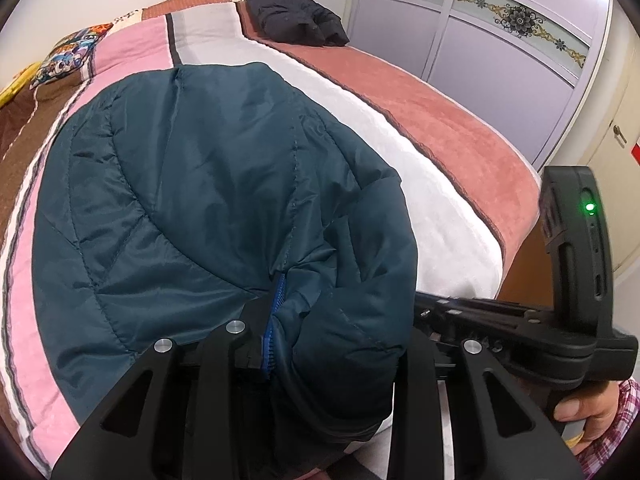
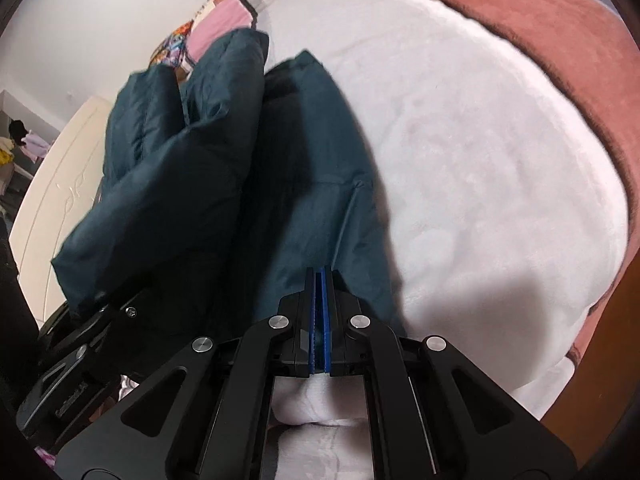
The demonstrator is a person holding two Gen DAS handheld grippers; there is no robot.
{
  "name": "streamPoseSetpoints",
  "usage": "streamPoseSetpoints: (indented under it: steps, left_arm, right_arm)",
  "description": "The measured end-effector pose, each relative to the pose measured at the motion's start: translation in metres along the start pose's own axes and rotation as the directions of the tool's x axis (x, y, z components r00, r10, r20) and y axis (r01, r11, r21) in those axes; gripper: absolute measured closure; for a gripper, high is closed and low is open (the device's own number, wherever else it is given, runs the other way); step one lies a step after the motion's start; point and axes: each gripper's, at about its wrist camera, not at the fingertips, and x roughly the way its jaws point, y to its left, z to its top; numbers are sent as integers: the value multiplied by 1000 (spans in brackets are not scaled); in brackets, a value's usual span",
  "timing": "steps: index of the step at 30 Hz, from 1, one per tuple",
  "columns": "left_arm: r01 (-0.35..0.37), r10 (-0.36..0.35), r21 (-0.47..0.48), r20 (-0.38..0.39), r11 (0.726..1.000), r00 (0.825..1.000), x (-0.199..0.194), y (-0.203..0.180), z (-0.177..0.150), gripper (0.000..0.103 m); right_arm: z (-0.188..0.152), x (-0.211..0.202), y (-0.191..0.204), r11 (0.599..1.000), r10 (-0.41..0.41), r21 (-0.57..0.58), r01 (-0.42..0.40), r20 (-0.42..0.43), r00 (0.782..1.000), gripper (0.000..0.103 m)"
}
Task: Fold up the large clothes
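The big teal puffy jacket (image 1: 192,208) lies on the bed (image 1: 460,140), close to its near edge, part on the pink stripes and part on the white blanket (image 2: 480,160). The left gripper (image 1: 320,344) has a thick bunch of jacket between its fingers. The right gripper (image 2: 320,304) is pinched tight on a thin jacket edge. I think a fold is being made. Next, both need to carry the cloth over evenly and lay it down flat.
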Motion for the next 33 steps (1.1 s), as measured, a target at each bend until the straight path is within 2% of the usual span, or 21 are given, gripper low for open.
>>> streamPoseSetpoints:
  steps: [14, 17, 26, 28, 33]
  left_arm:
    - [20, -20, -7, -26, 1000, 999, 12, -2, -2, 68]
    - [22, -22, -4, -29, 1000, 999, 12, -2, -2, 65]
    - [39, -39, -3, -10, 999, 999, 7, -9, -1, 45]
    - [52, -52, 3, -7, 999, 999, 4, -12, -1, 38]
    - [113, -113, -24, 8, 993, 994, -10, -12, 4, 34]
  right_arm:
    - [-2, 12, 4, 1000, -19, 12, 20, -20, 1000, 99]
    - [2, 14, 6, 1000, -25, 12, 25, -19, 1000, 99]
    - [1, 0, -3, 999, -25, 42, 25, -1, 1000, 99]
    - [-1, -5, -5, 999, -30, 44, 30, 9, 999, 99]
    - [-4, -18, -15, 997, -47, 66, 45, 33, 998, 99]
